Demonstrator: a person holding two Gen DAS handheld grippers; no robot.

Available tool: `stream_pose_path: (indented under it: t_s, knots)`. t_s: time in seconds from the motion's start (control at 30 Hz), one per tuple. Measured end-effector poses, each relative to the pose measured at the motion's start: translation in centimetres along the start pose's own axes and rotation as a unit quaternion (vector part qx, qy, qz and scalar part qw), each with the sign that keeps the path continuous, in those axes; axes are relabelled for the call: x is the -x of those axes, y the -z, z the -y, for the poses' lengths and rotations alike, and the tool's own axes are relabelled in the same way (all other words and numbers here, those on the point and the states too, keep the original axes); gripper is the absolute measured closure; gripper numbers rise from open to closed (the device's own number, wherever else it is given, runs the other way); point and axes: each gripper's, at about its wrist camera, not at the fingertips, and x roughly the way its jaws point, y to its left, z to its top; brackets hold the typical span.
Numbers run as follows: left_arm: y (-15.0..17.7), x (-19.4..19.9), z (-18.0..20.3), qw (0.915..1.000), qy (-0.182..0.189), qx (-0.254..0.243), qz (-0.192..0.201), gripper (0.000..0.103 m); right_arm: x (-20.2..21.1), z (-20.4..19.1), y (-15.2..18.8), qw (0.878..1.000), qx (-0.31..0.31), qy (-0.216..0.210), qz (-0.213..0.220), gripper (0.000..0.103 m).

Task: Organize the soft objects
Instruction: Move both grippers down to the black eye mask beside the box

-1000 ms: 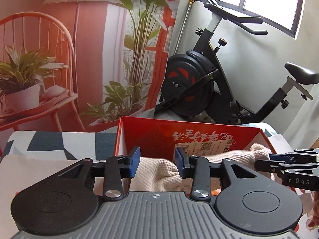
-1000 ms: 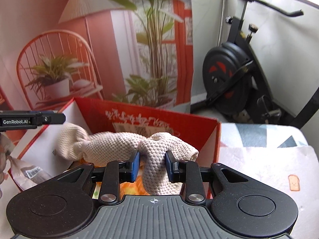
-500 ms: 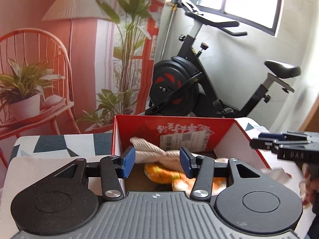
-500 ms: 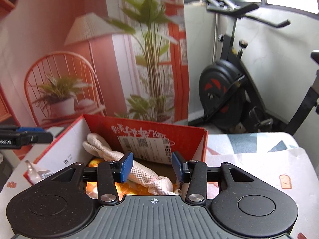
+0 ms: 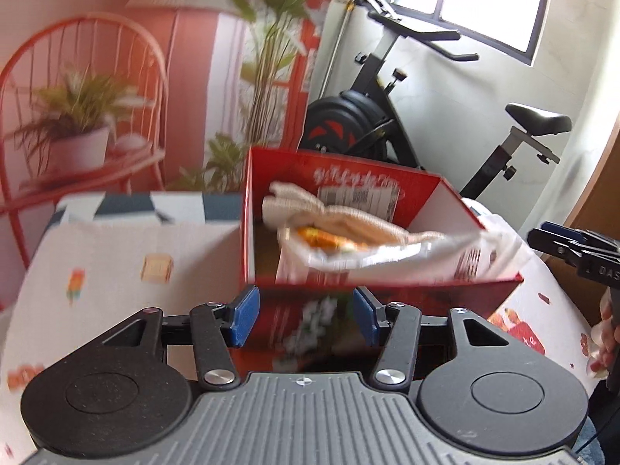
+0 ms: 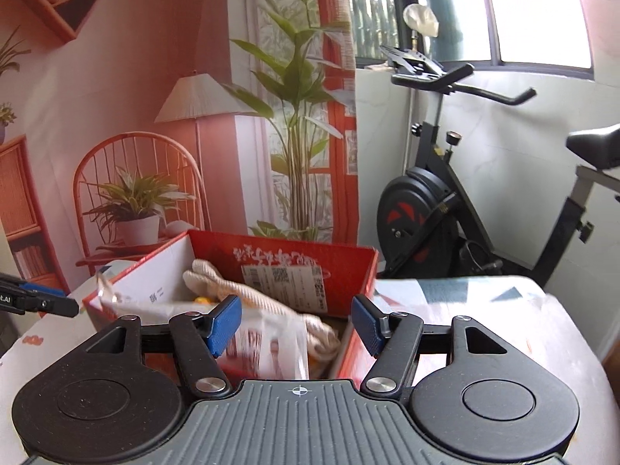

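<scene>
**Both grippers empty, the knitted cloth lies in the box**

Both of my grippers have just been opening and nothing sits between their blue pads: the left gripper (image 5: 303,321) stands spread just short of the near wall of the red box (image 5: 387,290), and the right gripper (image 6: 296,325) is spread wide at the box's other side. I judge the placing step done, since the cream knitted cloth (image 6: 248,296) rests inside the box, released.

It looks like a chunky, ribbed knit, twisted into a rope-like length that runs from the back wall down towards the front. It lies over something orange (image 5: 321,238) and beside a crinkly white plastic bag (image 5: 391,257) with red print. Whether other soft items are left outside the box I cannot tell; the patterned tablecloth (image 5: 116,267) around it shows none.
</scene>
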Motion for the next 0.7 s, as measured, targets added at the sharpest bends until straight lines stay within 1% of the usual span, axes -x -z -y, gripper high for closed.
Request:
stream_pose_path:
  t_s: [0.1, 0.2, 0.4, 0.6, 0.7]
  knots:
    - [1.5, -0.8, -0.3, 0.9997, 0.003, 0.017, -0.020, 0.047, 0.7, 0.2, 1.8, 1.000, -0.014, 0.001, -0.011, 0.043]
    - [2.5, -2.0, -0.5, 0.9988, 0.004, 0.025, -0.042, 0.047, 0.7, 0.4, 3.7, 0.999, -0.029, 0.001, -0.035, 0.044]
    - [3.4, -5.0, -0.5, 0.9962, 0.014, 0.036, -0.078, 0.047, -1.3, 0.3, 7.4, 0.994, -0.071, 0.003, -0.087, 0.044]
    - [4.3, -7.3, -0.5, 0.9936, 0.011, 0.045, -0.103, 0.047, -3.9, -0.3, 10.5, 0.983, -0.111, 0.003, -0.145, 0.044]
    - [4.9, -8.1, -0.8, 0.9920, 0.010, 0.055, -0.113, 0.047, -4.5, -0.7, 11.8, 0.980, -0.117, -0.001, -0.160, 0.044]
